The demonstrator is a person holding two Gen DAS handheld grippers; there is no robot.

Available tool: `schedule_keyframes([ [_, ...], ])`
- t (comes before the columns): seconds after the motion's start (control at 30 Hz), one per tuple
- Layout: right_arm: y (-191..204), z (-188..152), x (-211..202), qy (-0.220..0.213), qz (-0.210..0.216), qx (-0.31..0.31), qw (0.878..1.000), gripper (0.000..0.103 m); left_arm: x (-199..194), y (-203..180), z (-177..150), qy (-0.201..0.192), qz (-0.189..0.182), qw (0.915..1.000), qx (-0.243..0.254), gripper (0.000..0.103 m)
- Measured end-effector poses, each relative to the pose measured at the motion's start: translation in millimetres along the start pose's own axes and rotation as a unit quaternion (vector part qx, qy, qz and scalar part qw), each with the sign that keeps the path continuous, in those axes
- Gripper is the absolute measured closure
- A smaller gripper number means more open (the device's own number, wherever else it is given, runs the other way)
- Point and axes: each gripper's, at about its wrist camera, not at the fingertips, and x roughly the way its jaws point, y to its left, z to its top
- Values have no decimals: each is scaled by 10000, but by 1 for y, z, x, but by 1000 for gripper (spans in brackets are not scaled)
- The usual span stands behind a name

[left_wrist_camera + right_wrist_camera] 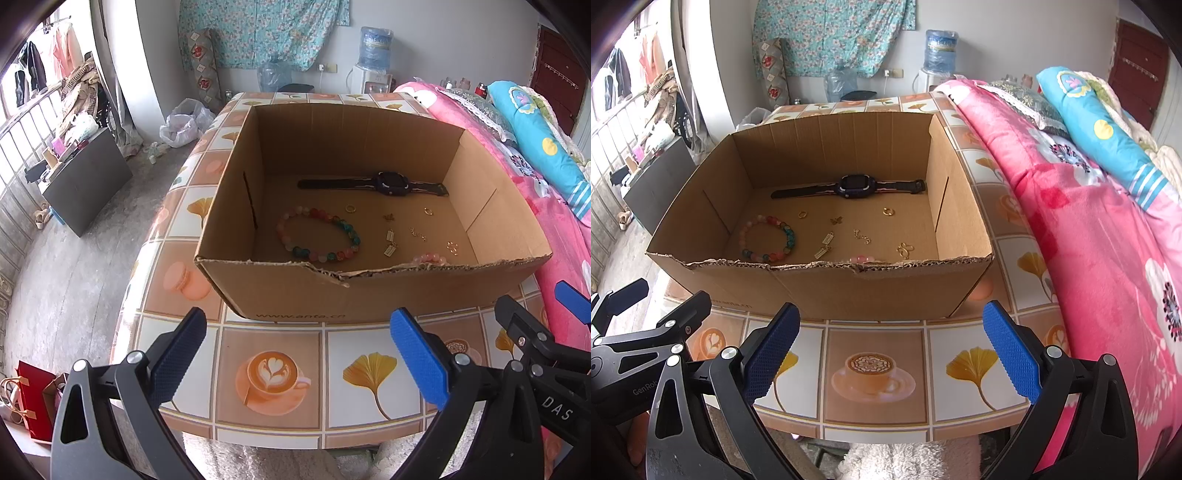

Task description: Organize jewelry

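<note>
An open cardboard box (288, 291) (849, 291) stands on the tiled table. Inside lie a dark wristwatch (391, 183) (855, 186), a multicoloured bead bracelet (317, 234) (768, 238), a pink bead bracelet (430, 257) (862, 259) half hidden by the front wall, two gold rings (350, 209) (887, 211) and several small gold charms (390, 242) (827, 245). My left gripper (299, 358) is open in front of the box, holding nothing. My right gripper (892, 354) is open too, also short of the box. The right gripper's body (535, 332) shows in the left wrist view.
The table (280, 376) (879, 373) wears a cloth printed with coffee cups and ginkgo leaves. A pink quilt (1089, 240) (546, 206) and blue pillow (1108, 125) press against its right side. A grey cabinet (85, 184) and bags (33, 398) stand on the floor at left.
</note>
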Motion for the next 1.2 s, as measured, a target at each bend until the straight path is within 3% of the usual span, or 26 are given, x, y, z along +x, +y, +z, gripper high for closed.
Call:
schedule_keyframes([
  [1.2, -4, 1, 3, 30, -3, -4, 10000, 8, 2, -4, -3, 45, -14, 10000, -22, 5],
])
